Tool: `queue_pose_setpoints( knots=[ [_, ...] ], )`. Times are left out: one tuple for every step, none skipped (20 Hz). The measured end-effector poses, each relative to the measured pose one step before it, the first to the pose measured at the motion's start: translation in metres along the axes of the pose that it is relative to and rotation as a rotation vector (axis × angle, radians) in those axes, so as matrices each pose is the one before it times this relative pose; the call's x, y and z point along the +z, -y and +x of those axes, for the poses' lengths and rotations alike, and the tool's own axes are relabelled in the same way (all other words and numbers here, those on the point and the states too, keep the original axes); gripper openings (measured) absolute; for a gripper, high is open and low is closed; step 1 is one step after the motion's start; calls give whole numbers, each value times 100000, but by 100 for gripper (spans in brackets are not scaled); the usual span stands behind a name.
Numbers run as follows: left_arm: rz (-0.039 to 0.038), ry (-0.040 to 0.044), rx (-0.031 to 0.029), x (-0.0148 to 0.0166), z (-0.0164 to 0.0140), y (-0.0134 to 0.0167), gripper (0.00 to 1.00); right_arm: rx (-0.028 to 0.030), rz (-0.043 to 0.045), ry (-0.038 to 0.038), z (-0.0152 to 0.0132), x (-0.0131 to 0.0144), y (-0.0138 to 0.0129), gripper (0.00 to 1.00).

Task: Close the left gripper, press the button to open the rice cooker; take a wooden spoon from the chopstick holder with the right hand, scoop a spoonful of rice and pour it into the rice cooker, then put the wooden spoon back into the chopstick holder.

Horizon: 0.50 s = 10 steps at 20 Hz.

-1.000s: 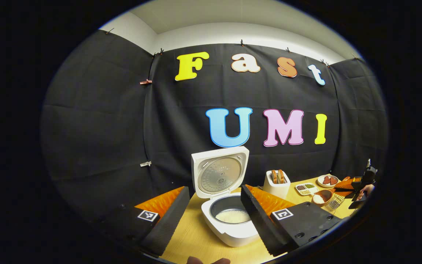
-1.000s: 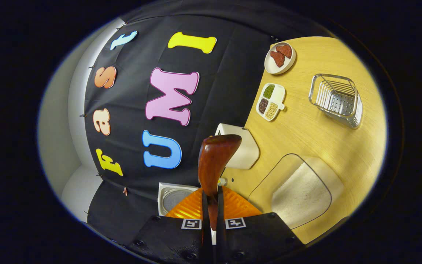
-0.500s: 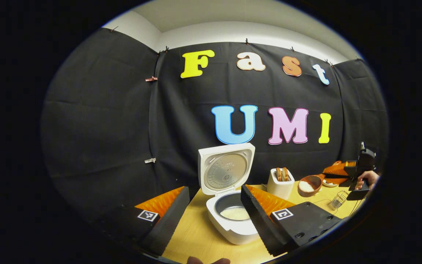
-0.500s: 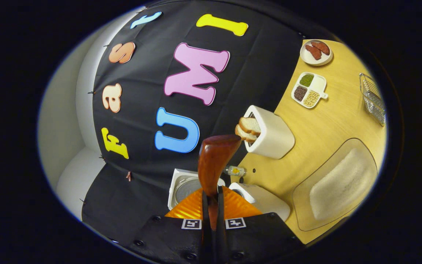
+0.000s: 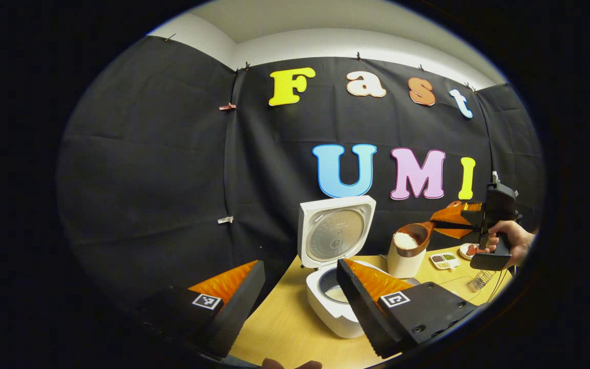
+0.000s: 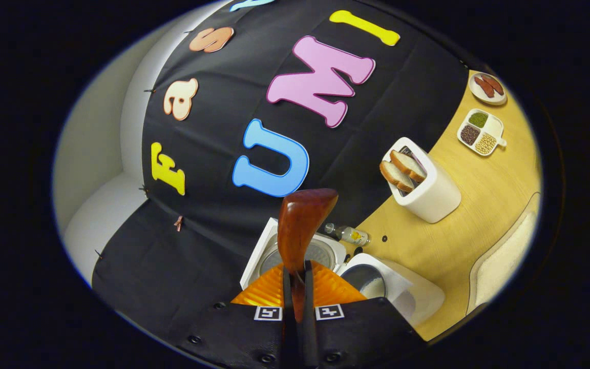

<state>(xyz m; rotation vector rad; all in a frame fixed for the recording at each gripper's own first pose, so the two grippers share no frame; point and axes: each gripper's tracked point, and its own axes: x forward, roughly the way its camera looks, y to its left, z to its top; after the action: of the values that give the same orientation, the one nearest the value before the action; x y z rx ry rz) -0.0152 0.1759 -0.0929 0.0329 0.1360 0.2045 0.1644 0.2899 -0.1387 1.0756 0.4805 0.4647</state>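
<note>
Wooden spoon point(image 6: 301, 230), one rice cooker point(image 5: 337, 302)

The white rice cooker point(image 5: 333, 307) sits on the wooden counter point(image 5: 285, 328), its lid point(image 5: 335, 233) upright and open, showing a round metal inner plate; white rice lies in the dark inner pot point(image 6: 366, 282). The reddish-brown wooden spoon point(image 5: 412, 240) is held in the air, bowl up, with a heap of white rice in it.
</note>
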Motion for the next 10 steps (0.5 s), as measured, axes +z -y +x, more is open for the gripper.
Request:
queue_pose_setpoints(
  knots=[
    [-355,-314,553,-138,-11,-323,97,360,-2682,52,770,-482,-687,9],
    [-273,-309,541,-231,69,-293,97,54,-2687,489,764,-385,-432,8],
    [-267,-238,582,-127,-12,-381,97,-129,-3322,287,684,-295,-404,8],
    [-381,-130,645,-96,-39,-356,97,-353,-4285,350,576,-326,-352,8],
    [-466,-310,513,-111,58,-258,97,-729,-3984,362,680,-358,-66,9],
    [-474,-230,508,-194,-9,-308,97,-419,-3950,-109,552,-404,-199,9],
    [-445,-210,424,-173,69,-332,97,-139,-4567,300,545,-535,-201,8],
    [-435,-466,427,-152,2,-243,97,-370,-4855,65,543,-314,-114,8],
    [-449,-553,521,-180,27,-295,97,-654,-5762,-125,351,-354,-60,9],
    [-520,-543,325,-336,140,-326,97,-526,-6032,-627,393,-489,-51,9]
  ],
)
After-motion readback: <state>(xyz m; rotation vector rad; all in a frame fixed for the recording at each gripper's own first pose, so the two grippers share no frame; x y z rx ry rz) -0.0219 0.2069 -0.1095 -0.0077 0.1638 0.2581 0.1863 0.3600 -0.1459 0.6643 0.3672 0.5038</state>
